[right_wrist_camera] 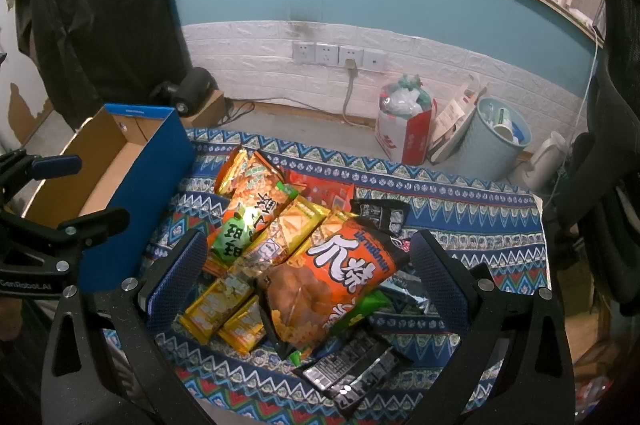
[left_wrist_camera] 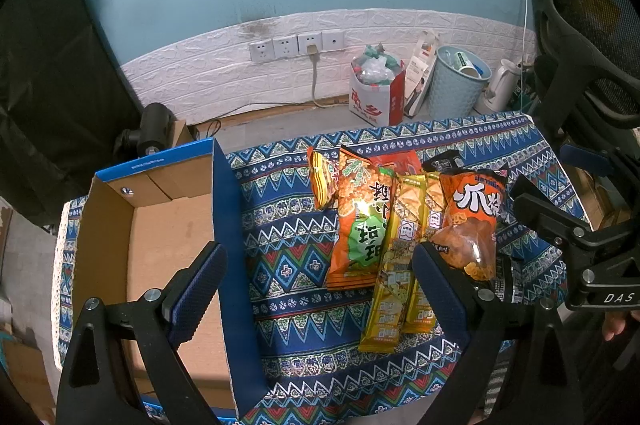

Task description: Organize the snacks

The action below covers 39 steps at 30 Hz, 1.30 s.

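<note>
While both tongs hang spread wide above the patterned tabletop (right_wrist_camera: 460, 221) with nothing between their blue pads, no snack has yet been taken up. Nearest the right tongs (right_wrist_camera: 304, 277), a black foil packet (right_wrist_camera: 352, 371) lies flat at the front edge of the heap, and just behind it an orange chip bag (right_wrist_camera: 336, 281) rests tilted on top of the others, puffed with air. Beside it lie two yellow packets (right_wrist_camera: 228, 309), long and flat, and past those a second orange bag with a green patch (right_wrist_camera: 248, 221), a red packet (right_wrist_camera: 324, 191) and a small black sachet (right_wrist_camera: 380, 215) at the back. The left tongs (left_wrist_camera: 320, 289) hover over the cloth between this heap and the open cardboard box (left_wrist_camera: 168, 245) with its blue outer wall, which stands just beside the snacks on the left side and looks bare inside. All these packs are likely light, soft and slick-skinned; the puffed bag would probably crush or slide if squeezed across its belly, so a pinch on a crimped end seam seems the safer hold, while the flat yellow packets should take a grip across their width. Beyond the tabletop, on the floor by the wall, stand a waste bin (right_wrist_camera: 496, 141) and a stuffed bag (right_wrist_camera: 404, 129).
</note>
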### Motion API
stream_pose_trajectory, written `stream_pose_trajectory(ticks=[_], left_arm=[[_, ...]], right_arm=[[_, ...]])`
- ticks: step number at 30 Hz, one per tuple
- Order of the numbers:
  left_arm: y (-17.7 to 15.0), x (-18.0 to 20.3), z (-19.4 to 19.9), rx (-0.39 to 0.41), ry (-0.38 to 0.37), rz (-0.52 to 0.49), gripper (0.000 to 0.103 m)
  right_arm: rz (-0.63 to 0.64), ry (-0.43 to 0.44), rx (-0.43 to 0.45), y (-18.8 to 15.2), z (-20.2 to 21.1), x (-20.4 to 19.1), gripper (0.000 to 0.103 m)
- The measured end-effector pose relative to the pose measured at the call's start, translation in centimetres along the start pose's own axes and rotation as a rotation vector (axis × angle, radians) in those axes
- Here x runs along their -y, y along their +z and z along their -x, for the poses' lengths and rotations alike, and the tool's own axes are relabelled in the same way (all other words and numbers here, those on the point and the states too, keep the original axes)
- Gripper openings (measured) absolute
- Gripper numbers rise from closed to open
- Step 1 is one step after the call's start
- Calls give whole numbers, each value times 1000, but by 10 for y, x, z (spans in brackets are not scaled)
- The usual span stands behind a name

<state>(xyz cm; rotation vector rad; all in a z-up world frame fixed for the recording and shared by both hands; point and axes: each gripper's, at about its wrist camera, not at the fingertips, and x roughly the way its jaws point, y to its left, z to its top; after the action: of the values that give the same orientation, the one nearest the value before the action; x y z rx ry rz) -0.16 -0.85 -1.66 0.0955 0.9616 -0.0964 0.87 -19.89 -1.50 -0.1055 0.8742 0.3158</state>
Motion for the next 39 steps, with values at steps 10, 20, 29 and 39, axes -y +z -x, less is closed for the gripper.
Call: stream_pose_trajectory(ticks=[10, 20, 29, 39], left_arm=[[2, -2, -5, -3, 3, -2, 95], [3, -9, -33, -52, 9, -11, 95], [1, -11, -69, -121, 14, -7, 95], [4, -22, -100, -167, -6, 61, 95]], right_arm=[[-3, -13, -13, 1, -3, 2, 99], [-77, -89, -111, -2, -32, 26, 99], [-231, -56, -249, -19, -84, 41, 99], [-347, -23, -316, -27, -127, 49, 99]])
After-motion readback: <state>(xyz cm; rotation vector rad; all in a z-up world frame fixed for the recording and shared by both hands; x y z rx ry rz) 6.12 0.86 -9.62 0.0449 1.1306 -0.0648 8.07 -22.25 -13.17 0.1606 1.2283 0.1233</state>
